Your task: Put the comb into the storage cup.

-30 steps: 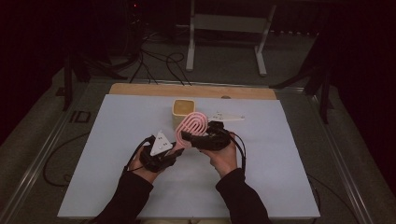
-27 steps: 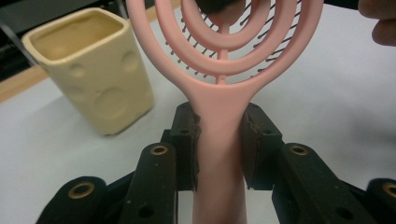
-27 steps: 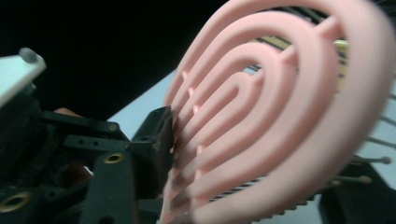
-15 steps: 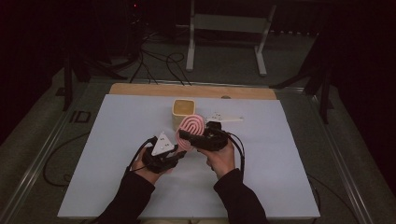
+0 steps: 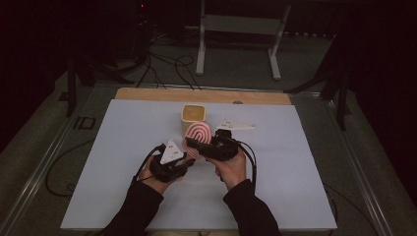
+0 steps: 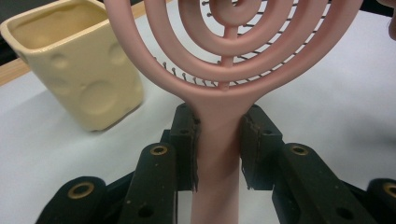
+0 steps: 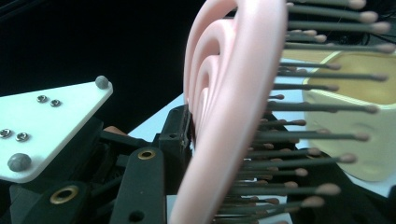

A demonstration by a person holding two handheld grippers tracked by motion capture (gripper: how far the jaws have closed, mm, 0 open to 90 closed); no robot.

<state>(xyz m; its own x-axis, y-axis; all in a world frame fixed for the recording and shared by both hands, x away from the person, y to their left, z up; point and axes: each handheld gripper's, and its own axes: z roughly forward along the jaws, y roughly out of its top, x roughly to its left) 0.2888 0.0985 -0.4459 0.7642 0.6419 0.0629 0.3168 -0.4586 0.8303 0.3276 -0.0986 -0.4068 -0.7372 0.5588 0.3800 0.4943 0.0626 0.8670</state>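
Table (image 5: 123,187): pale sheet over a wooden top, a strip of bare wood showing along the far edge behind the cup. Room dark; grey floor beyond the table with loose black cables (image 5: 167,66) and the white legs of a stand (image 5: 236,44) well behind the cup

Landmark: cream ceramic cup (image 5: 193,114), dimpled sides, standing upright on the sheet toward the far side

Pink spiral hairbrush (image 5: 198,133) held upright in the air just in front of the cup, head up, handle down toward the person. In the left gripper view the cup stands behind and to one side of the brush head; bristles point away from that camera

Left hand-held gripper (image 6: 218,149): jaws closed on the brush handle, pads pressing it from both sides, near the neck below the head. In the high view it sits in front of the cup and slightly left, a grey three-cornered plate on top

Right hand-held gripper (image 7: 219,154): jaws have just been closing, the brush head edge-on between them, spiral back against one pad, bristles (image 7: 317,135) toward the other side; the far jaw is hidden behind them, so contact there cannot be told

A second pale three-cornered piece (image 5: 236,125) lies on the sheet just right of the cup
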